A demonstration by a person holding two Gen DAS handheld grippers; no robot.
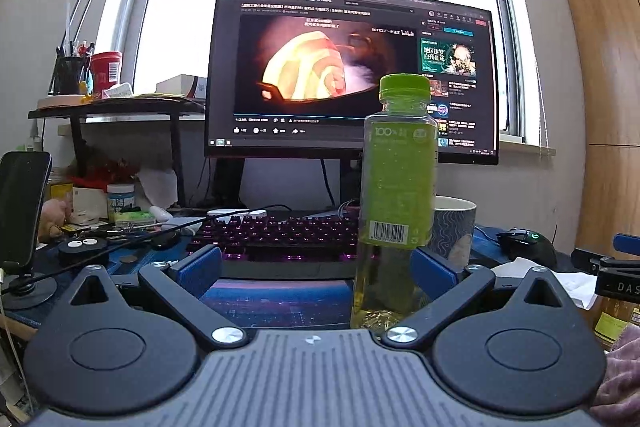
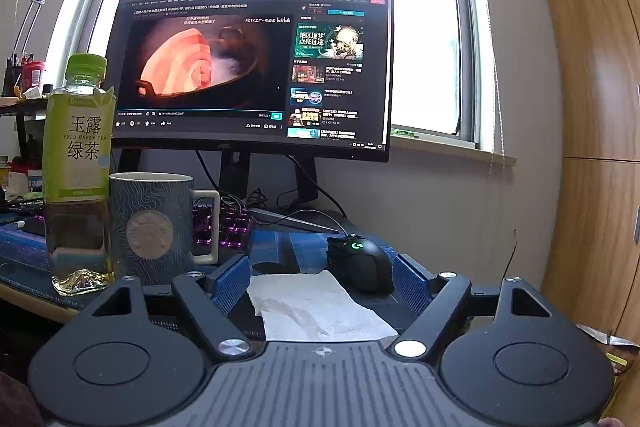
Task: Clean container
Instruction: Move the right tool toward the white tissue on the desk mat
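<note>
A blue patterned mug [image 2: 152,227] with a white handle stands on the desk mat, beside a green-capped green tea bottle [image 2: 78,167]. A creased white tissue [image 2: 316,307] lies flat between the fingers of my open right gripper [image 2: 320,281], which holds nothing. In the left wrist view the bottle [image 1: 394,187] stands inside the span of my open left gripper [image 1: 316,269], close to its right finger [image 1: 434,271]. I cannot tell whether they touch. The mug [image 1: 456,227] is behind the bottle, partly hidden by it.
A lit keyboard [image 1: 280,235] and a monitor [image 1: 352,71] fill the desk's back. A black mouse [image 2: 360,263] sits just beyond the tissue. A phone on a stand [image 1: 22,211], cables and small clutter crowd the left. A wooden cabinet [image 2: 592,107] is at the right.
</note>
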